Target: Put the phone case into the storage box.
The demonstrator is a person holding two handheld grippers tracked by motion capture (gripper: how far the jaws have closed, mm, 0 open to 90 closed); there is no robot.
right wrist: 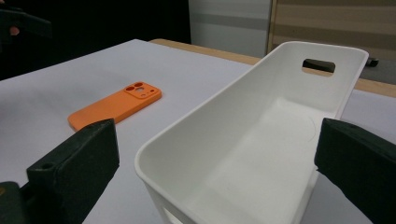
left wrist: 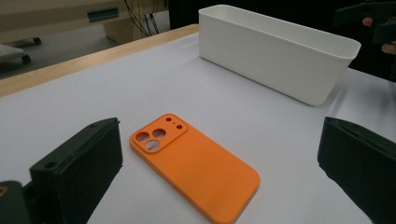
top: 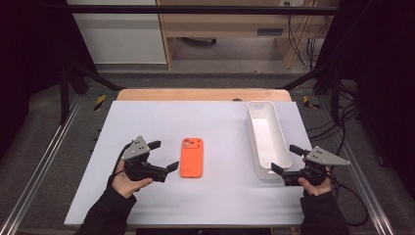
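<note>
Nearest the high camera, at the bottom of the frame, two dark sleeves and hands come in, each carrying a pair of tongs over the pale bench point(top: 147, 205), the largest thing in view, whose wooden far edge runs across the middle of the frame. The left tongs point(top: 164, 155) stand with jaws wide, holding nothing, just left of centre and turned toward the orange phone case point(top: 192, 157); in the left gripper view the case lies in the lower middle between the two black jaws, which suggests they are lined up to close on it. The right tongs point(top: 287, 159) are also wide and hold nothing, at lower right, their jaws straddling the near end of the white bin point(top: 275, 128); I judge this a steadying stance, so the bin will not slide when something is dropped in. The bin, long and narrow, lies right of centre, running away from the person, and its inside point(right wrist: 261, 154) is bare in the right gripper view, with a handle slot point(right wrist: 318, 66) cut in the far end wall at upper right. The phone case lies flat at centre, camera cut-outs at its far end, well apart from the bin and touched by nothing.
</note>
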